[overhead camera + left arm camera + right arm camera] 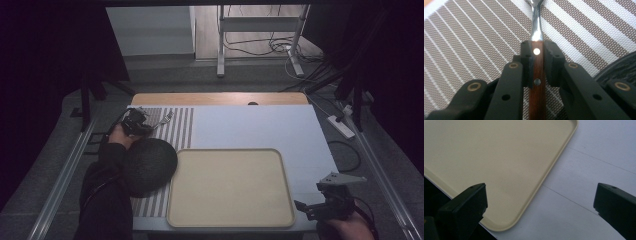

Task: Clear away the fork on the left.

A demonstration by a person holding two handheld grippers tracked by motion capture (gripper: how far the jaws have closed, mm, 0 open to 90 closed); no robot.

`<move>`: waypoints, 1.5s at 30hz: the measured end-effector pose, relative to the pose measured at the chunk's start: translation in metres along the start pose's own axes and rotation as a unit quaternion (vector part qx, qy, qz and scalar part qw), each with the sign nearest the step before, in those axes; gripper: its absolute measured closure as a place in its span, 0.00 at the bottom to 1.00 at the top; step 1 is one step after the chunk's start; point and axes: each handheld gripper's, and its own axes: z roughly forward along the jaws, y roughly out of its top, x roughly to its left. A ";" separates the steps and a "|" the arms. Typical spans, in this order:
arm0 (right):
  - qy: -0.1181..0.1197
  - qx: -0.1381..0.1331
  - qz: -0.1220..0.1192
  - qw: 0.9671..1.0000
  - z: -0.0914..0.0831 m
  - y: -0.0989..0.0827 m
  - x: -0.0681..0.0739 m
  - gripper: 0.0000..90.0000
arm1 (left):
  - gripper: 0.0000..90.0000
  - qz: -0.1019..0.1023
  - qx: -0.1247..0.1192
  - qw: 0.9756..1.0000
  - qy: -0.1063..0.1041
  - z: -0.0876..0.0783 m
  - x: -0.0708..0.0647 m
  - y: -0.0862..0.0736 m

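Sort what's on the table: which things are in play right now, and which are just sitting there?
In play:
left gripper, shut on the fork
striped placemat

Idle, seemingly:
dark plate
beige tray
right gripper, open

My left claw [537, 62] has its jaws clamped on the brown wooden handle of a fork [537, 75], two rivets showing between them. Its bright metal neck runs forward over the striped placemat [474, 37], and in the high view the tines [166, 118] lie at the mat's far part. A dark round plate [150, 165] sits on the mat near me, touching the left rim of the cream tray [230, 225], which lies flat on the white surface [260, 125].
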 end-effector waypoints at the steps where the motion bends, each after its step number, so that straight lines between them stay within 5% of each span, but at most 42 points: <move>1: 0.000 0.000 0.000 1.000 0.000 0.000 0.000 0.00 | 0.87 -0.002 -0.003 1.000 0.005 -0.002 0.001 -0.001; 9: 0.000 0.000 0.002 1.000 0.000 0.000 0.000 0.00 | 0.87 -0.014 -0.013 1.000 0.021 -0.023 0.004 -0.006; 20: -0.002 0.000 0.001 1.000 0.000 0.000 0.000 0.00 | 0.87 -0.066 -0.041 0.997 -0.026 -0.039 -0.009 -0.016; 31: -0.001 -0.004 0.005 1.000 -0.001 0.000 -0.001 0.00 | 0.87 -0.110 -0.065 0.990 -0.057 -0.061 -0.037 -0.025; 45: -0.001 -0.006 0.002 1.000 -0.001 0.000 0.000 0.00 | 0.87 -0.131 -0.079 0.985 -0.076 -0.079 -0.077 -0.037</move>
